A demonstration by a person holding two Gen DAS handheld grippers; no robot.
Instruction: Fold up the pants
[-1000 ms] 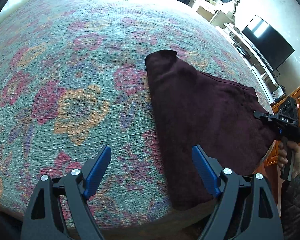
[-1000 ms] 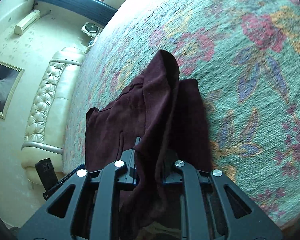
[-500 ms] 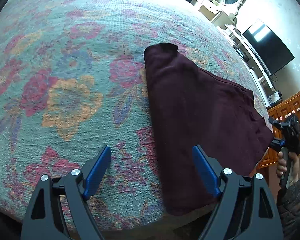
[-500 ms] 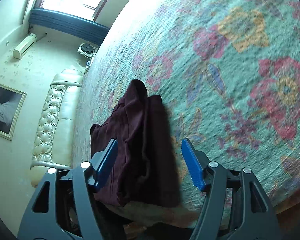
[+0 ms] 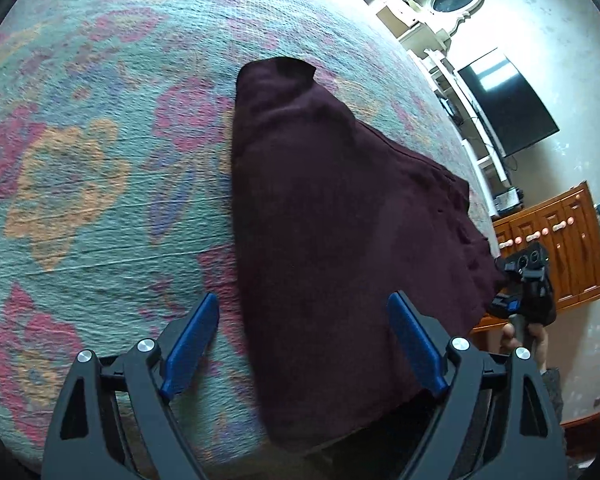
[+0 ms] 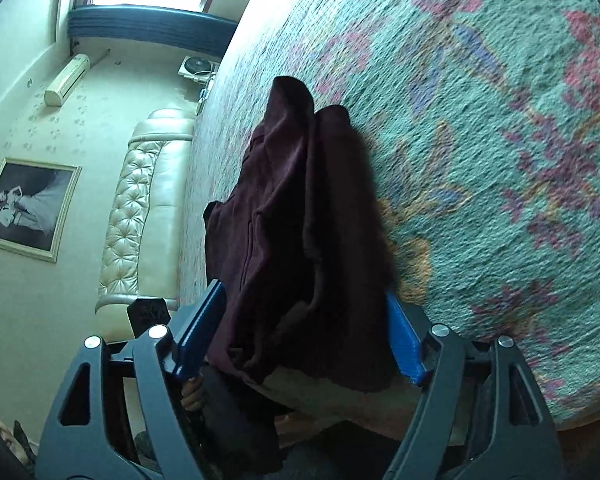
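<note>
Dark maroon pants [image 5: 332, 216] lie folded on the floral bedspread [image 5: 100, 160], their near end at the bed's edge. My left gripper [image 5: 304, 344] is open, its blue fingers standing either side of the pants' near left edge, empty. My right gripper [image 6: 300, 336] is open too, its blue pads on either side of the pants' [image 6: 300, 216] bunched end, not clamped. The right gripper also shows in the left wrist view [image 5: 524, 292], beside the pants' right corner.
The bed's edge runs just under both grippers. A cream tufted headboard [image 6: 140, 208] and a framed picture [image 6: 28, 204] stand to the left. A television [image 5: 508, 108], white shelves and a wooden cabinet [image 5: 560, 248] stand off the bed's right side.
My right gripper let go of the pants and opened, then moved in so its pads straddle the bunched end. My left gripper moved closer over the pants' near edge, still open.
</note>
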